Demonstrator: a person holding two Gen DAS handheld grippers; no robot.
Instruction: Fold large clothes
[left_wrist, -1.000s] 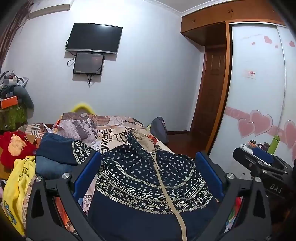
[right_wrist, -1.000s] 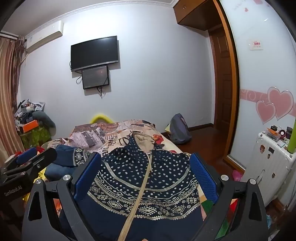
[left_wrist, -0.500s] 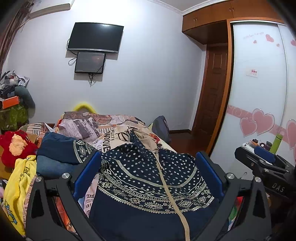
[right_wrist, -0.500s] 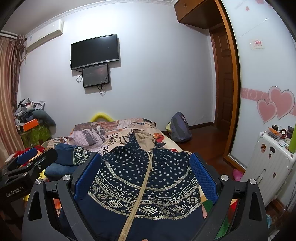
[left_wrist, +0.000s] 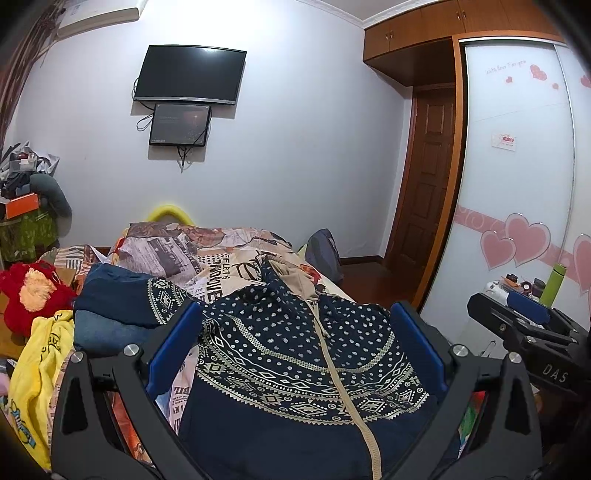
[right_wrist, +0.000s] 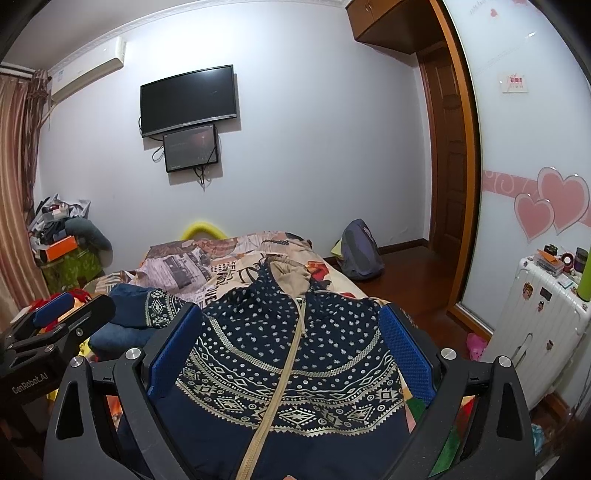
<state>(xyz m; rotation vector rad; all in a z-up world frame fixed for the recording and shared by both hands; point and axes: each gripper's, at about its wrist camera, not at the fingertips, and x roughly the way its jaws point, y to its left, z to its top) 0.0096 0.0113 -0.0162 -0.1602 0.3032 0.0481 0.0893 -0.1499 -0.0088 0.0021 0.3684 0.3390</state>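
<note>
Covering patterned bed (left_wrist: 229, 258): navy jacket (left_wrist: 295, 354).

Hoodie: navy hoodie (right_wrist: 284, 354) with pale dots and geometric bands lies spread on the bed (right_wrist: 229, 258), beige zipper running near to far, hood at the far end.
Right gripper: right gripper (right_wrist: 291, 350) hovers over the hoodie, blue fingers (right_wrist: 404, 354) spread wide, nothing between them.
Left gripper: left gripper (right_wrist: 55, 325) shows at the near left edge.
Sleeve: patterned sleeve (right_wrist: 147, 306) extends left.
Suitcase: white suitcase (right_wrist: 535, 325) stands right.
</note>
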